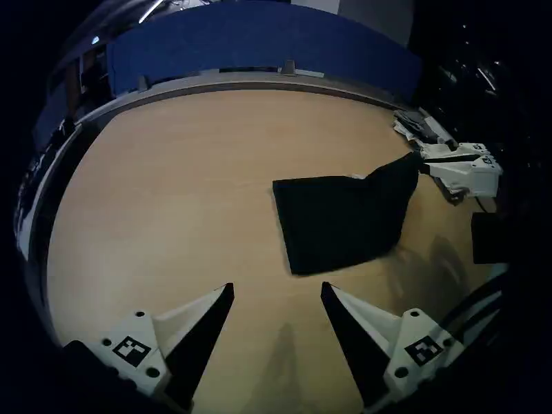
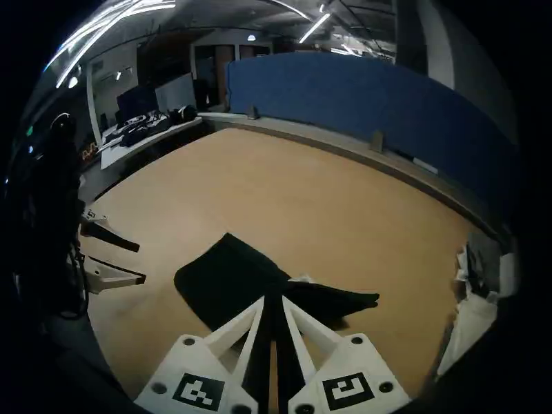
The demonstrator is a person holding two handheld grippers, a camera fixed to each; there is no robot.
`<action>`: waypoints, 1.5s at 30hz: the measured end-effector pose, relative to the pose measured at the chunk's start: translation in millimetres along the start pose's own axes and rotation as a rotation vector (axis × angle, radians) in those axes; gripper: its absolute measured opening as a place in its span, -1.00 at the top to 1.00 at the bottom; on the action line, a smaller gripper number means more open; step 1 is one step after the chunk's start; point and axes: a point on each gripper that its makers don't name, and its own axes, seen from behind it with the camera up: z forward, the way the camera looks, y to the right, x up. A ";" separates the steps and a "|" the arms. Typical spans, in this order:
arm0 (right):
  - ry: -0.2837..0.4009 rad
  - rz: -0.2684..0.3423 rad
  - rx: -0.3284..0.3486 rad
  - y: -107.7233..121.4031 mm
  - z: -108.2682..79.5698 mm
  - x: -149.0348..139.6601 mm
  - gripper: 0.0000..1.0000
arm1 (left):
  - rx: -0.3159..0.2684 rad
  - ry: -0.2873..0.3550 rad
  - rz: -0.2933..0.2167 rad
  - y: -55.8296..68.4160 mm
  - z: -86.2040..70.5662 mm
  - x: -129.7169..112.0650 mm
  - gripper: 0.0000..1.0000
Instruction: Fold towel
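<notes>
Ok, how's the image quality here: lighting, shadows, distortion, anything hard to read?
Left gripper view: dim, even light; the black towel reads as a flat patch with hardly any fold detail; faint soft shadows fall on the table beside it; the fisheye bows the table's far edge. Right gripper view: ceiling light strips streak brightly, the background stays dark, and the towel is just as featureless.

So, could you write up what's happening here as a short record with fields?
Surface: wooden table
Item: dark towel, lying on the table, one corner lifted
Right gripper: shut on the towel's raised corner
Left gripper: open, held over bare table, apart from the towel
Background: blue partition along the table's far edge
</notes>
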 end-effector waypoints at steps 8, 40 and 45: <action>0.003 -0.032 0.051 -21.6 16.3 15.2 0.94 | 0.007 0.006 -0.015 -4.5 -2.1 -1.2 -0.88; -0.152 -0.120 0.296 -140.3 104.1 -43.0 0.94 | 0.026 0.017 -0.087 -18.9 0.8 -9.0 -0.88; -0.150 -0.100 0.306 -140.5 102.6 -42.3 0.91 | 0.024 0.016 -0.085 -19.7 1.7 -8.4 -0.88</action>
